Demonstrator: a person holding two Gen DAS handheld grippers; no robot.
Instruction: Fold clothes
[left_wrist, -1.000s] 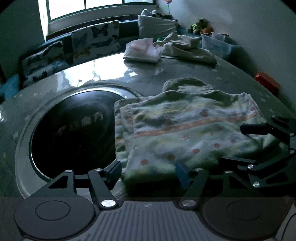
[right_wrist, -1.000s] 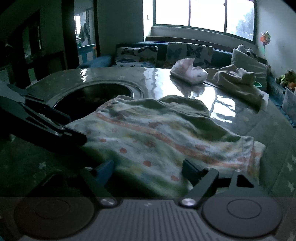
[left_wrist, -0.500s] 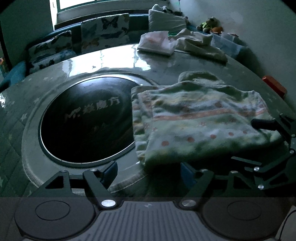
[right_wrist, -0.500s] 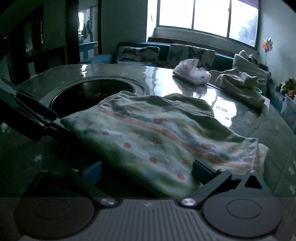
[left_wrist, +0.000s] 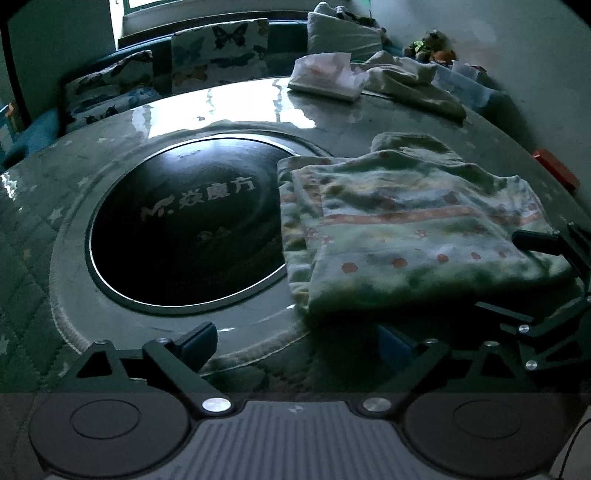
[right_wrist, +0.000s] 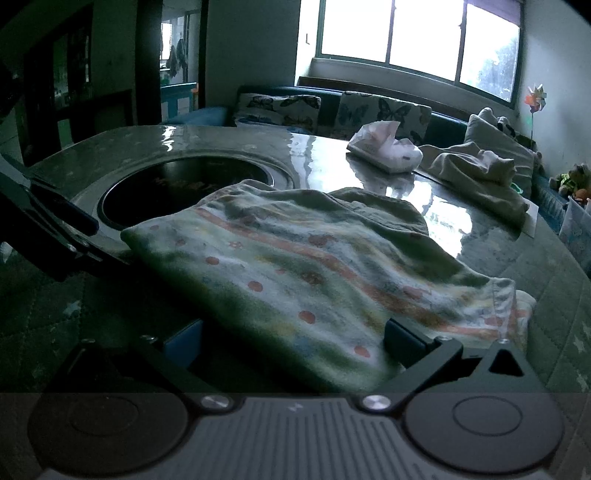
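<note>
1. Two grippers stand at the near edge of the folded garment (left_wrist: 406, 229), a pale knit with dots and an orange stripe, which lies flat on the tabletop (left_wrist: 240, 110) with its left edge over the dark round inset (left_wrist: 177, 229).
2. Left gripper (left_wrist: 295, 341): its jaws have just been opening and now stand wide. The cloth's near left corner lies just ahead of them, and no pad presses on it.
3. Right gripper (right_wrist: 295, 343): its jaws have also just spread to full width. The hem lies between its fingers, the right one (right_wrist: 402, 339) beside the cloth, but nothing is pinched.
4. Judged from this, a fold has just been laid down and let go; the bundle looks fairly square but puffy.
5. To do the release well, draw both grippers straight back and slightly up so the fingers do not drag the hem and undo the fold.
6. Further clothes (right_wrist: 476, 173) wait at the far side, beside a tissue pack (right_wrist: 384, 149).
</note>
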